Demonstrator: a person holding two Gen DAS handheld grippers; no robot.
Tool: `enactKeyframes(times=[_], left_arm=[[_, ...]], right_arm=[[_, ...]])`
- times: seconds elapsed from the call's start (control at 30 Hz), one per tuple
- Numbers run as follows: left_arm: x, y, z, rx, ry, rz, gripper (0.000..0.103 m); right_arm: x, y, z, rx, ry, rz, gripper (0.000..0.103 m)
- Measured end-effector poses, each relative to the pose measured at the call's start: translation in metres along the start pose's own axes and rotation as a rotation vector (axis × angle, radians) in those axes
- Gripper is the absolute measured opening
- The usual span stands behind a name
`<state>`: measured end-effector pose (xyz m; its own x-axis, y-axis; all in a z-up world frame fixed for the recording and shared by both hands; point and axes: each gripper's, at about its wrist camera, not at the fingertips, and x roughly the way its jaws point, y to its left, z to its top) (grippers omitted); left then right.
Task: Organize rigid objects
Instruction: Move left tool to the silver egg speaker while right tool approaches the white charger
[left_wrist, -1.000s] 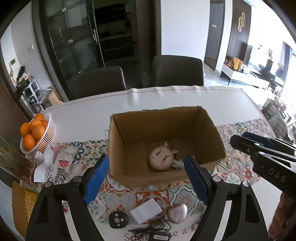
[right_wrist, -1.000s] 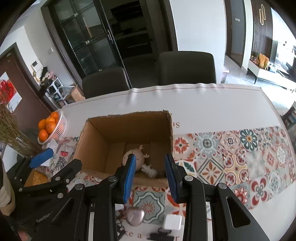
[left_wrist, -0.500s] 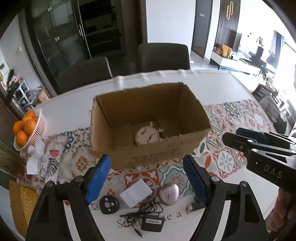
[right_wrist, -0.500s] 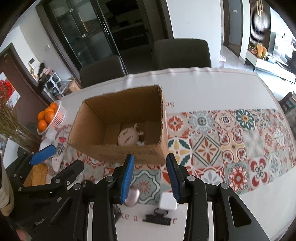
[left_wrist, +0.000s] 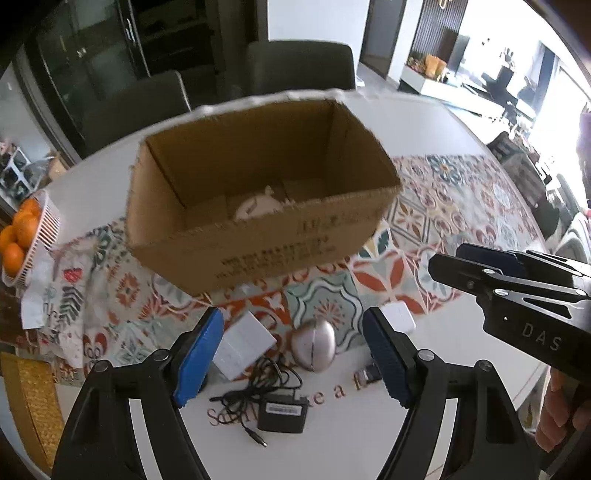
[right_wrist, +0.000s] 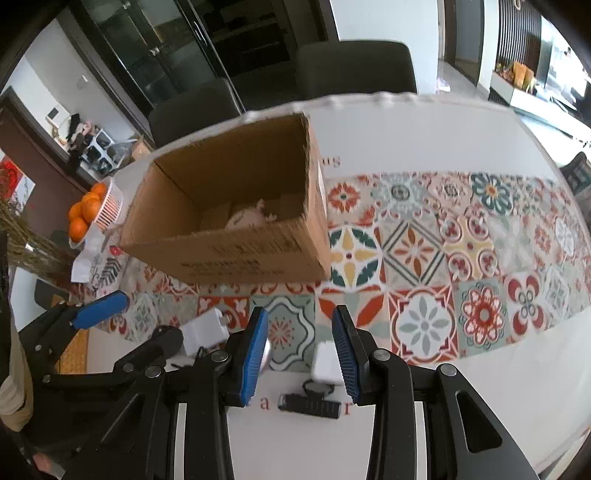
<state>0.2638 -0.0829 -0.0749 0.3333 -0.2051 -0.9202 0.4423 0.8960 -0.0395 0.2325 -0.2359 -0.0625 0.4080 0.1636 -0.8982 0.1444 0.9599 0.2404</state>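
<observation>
The silver computer mouse (left_wrist: 313, 344) lies on the table's near edge in front of the cardboard box (left_wrist: 258, 229), framed by the closing, empty left gripper (left_wrist: 295, 354). I'd centre its pads on the mouse's sides before pinching. The right gripper (right_wrist: 300, 354), narrowly parted and empty, hovers near the white charger cube (right_wrist: 325, 363); keep them clear of each other.

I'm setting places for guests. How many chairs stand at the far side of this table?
2: the left chair behind the cardboard box, the right chair beside it. Others may be out of view.
</observation>
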Motion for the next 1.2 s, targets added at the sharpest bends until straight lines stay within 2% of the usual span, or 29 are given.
enactKeyframes(times=[0.43, 0.77, 0.93, 1.2], left_arm=[[0.051, -0.008, -0.011, 0.029, 0.183, -0.091, 0.074], [0.083, -0.011, -0.015, 0.033, 0.261, -0.136, 0.071], [0.100, -0.009, -0.014, 0.017, 0.308, -0.144, 0.062], [0.112, -0.010, -0.016, -0.001, 0.347, -0.167, 0.059]], right_arm=[[0.040, -0.017, -0.016, 0.059, 0.156, 0.002, 0.037], [0.069, -0.026, -0.025, 0.098, 0.239, 0.007, 0.037], [0.082, -0.029, -0.025, 0.109, 0.274, 0.003, 0.037], [0.096, -0.037, -0.027, 0.134, 0.309, -0.003, 0.038]])
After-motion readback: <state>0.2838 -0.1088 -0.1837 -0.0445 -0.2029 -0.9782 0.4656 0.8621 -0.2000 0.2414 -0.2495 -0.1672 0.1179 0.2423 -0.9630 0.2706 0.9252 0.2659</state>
